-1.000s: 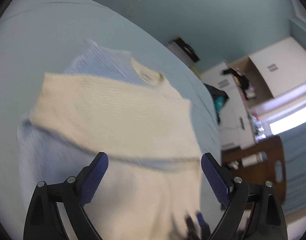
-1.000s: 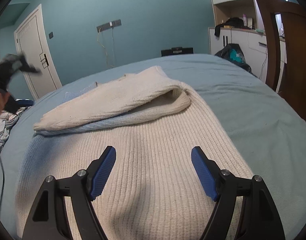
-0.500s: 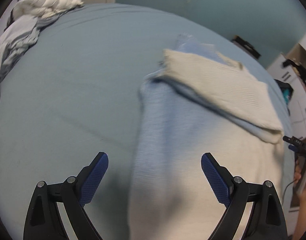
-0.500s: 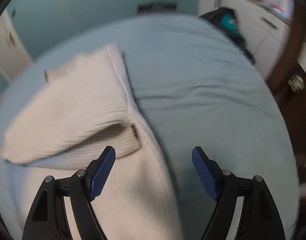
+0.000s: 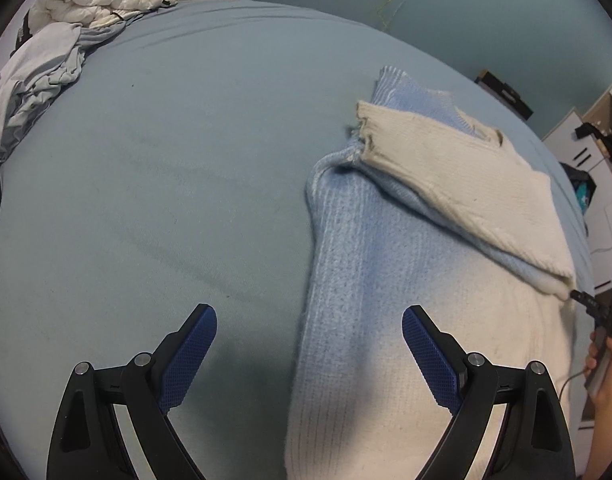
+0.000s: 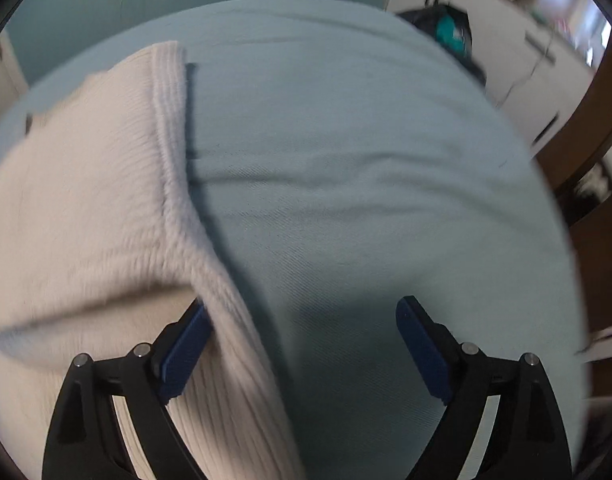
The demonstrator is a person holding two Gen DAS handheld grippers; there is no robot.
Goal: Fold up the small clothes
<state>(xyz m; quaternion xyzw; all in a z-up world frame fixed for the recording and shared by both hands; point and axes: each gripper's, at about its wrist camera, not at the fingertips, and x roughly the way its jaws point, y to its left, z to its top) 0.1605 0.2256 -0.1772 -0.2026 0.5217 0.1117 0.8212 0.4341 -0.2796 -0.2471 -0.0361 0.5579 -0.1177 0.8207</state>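
A knit sweater [image 5: 386, 280], pale blue fading to cream, lies flat on the blue bed sheet [image 5: 165, 160]. Its cream sleeve [image 5: 466, 176] is folded across the chest. My left gripper [image 5: 309, 354] points down over the sweater's left side edge, open, with nothing pinched between its blue pads. In the right wrist view the same sweater [image 6: 85, 220] fills the left half. My right gripper [image 6: 301, 348] hangs over the sweater's right side edge, its jaws opening; the edge runs just inside its left pad [image 6: 185, 352] and nothing is gripped.
A white duvet and grey clothes [image 5: 65, 40] are heaped at the bed's far left corner. A person's hand with the other gripper [image 5: 602, 340] shows at the right edge. White cabinets [image 6: 526, 60] and a dark wooden chair [image 6: 594, 216] stand beyond the bed's right side.
Both grippers swung apart and tilted down: the left from over the sweater's middle to its left edge, the right to its right edge. The right jaws have widened slightly.
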